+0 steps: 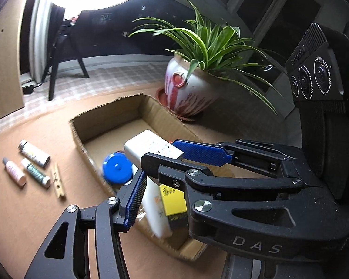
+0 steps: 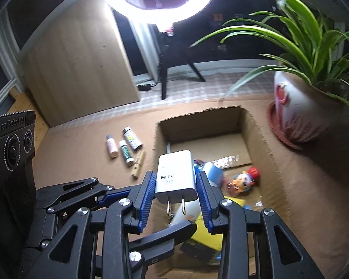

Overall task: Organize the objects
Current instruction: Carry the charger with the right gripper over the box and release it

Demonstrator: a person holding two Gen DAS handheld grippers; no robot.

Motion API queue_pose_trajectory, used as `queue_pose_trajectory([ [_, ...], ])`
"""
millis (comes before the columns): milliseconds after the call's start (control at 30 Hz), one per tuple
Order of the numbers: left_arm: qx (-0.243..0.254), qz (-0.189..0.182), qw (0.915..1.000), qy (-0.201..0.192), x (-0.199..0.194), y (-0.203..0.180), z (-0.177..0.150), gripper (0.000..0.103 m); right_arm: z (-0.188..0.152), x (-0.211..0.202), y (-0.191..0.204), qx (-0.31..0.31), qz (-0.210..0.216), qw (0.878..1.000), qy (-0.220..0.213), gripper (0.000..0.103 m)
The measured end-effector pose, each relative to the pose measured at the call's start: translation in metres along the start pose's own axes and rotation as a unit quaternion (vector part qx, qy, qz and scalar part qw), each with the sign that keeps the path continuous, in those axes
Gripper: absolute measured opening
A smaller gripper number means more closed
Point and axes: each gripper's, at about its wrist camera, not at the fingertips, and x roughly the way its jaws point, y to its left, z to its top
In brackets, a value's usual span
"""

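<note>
Right gripper [image 2: 176,194] clamped on white charger [image 2: 175,174] above cardboard box [image 2: 263,137], left gripper [image 1: 161,162] spread wide, holding nothing, small bottles [image 2: 122,144] at ten o'clock of the charger

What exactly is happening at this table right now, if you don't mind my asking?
A person is tidying small items into an open brown cardboard box. The right gripper is shut on a white plug-in charger, holding it above the box, prongs toward the camera. The left gripper is open and holds nothing. The box already holds a blue round case and a yellow packet, among others. Three small bottles and a wooden clothespin lie on the brown tabletop outside.
</note>
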Motion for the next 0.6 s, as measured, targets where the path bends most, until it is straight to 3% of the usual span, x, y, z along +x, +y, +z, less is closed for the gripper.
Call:
queue_pose_trajectory([
  [67,0.001,-0.002,1.0,0.001,0.006,-0.002,0.004,0.052,0.002,0.0,-0.004,0.004,-0.006,1.0,-0.007,0.035],
  [133,0.006,0.002,1.0,0.0,0.01,-0.004,0.007,0.054,0.003,0.001,-0.008,0.004,-0.029,1.0,-0.007,0.06],
  [167,0.007,0.013,0.9999,0.005,0.014,-0.005,0.009,0.064,0.003,0.001,-0.01,0.004,-0.041,0.999,-0.011,0.077],
  [200,0.005,0.022,0.9996,0.015,0.017,-0.004,0.01,0.08,0.003,-0.001,-0.011,0.002,-0.052,0.998,-0.021,0.079],
  [233,-0.001,0.037,0.999,0.025,0.021,-0.002,0.011,0.084,0.003,-0.002,-0.011,0.0,-0.057,0.998,-0.025,0.079],
  [600,-0.024,0.057,0.9979,0.021,0.001,0.025,0.002,0.085,0.002,-0.001,-0.003,0.001,-0.056,0.998,-0.033,0.079],
])
